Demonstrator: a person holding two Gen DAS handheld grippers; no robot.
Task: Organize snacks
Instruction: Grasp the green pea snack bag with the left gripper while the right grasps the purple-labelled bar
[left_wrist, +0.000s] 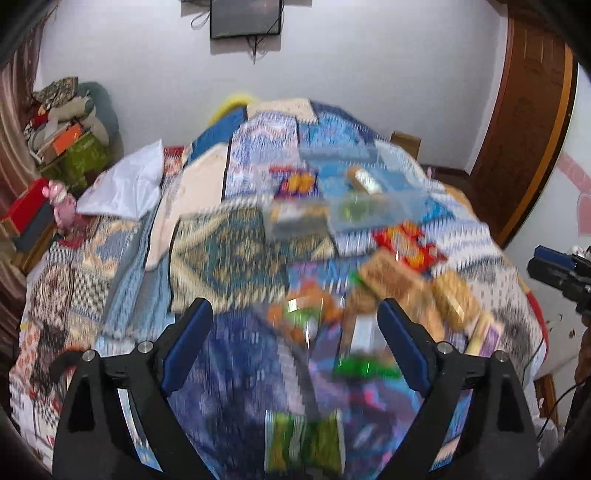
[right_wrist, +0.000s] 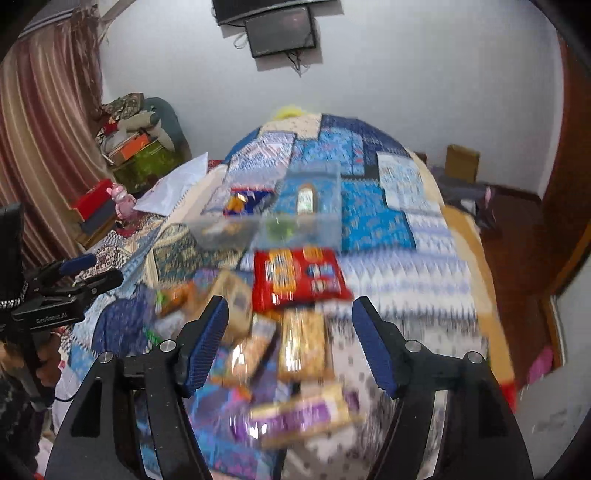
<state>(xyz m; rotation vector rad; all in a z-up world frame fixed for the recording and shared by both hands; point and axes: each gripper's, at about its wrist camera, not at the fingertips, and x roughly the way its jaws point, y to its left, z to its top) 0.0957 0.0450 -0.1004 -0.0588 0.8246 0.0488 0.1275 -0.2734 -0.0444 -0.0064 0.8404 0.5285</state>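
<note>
Our left gripper (left_wrist: 295, 328) and right gripper (right_wrist: 290, 325) are black, with blue bumpy pads (right_wrist: 207, 343) and shiny silver screws (left_wrist: 145, 346).

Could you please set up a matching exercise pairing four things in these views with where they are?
Things:
1. red flat snack packet
2. clear plastic bin
3. dark wall screen
4. pink soft toy

Places:
A. high on the white wall
B. left of the bed, by red boxes
C. on the bed, beyond the snack pile
D. on the bed, just this side of the bin

Pairs: 1-D, 2-C, 3-A, 4-B
</note>
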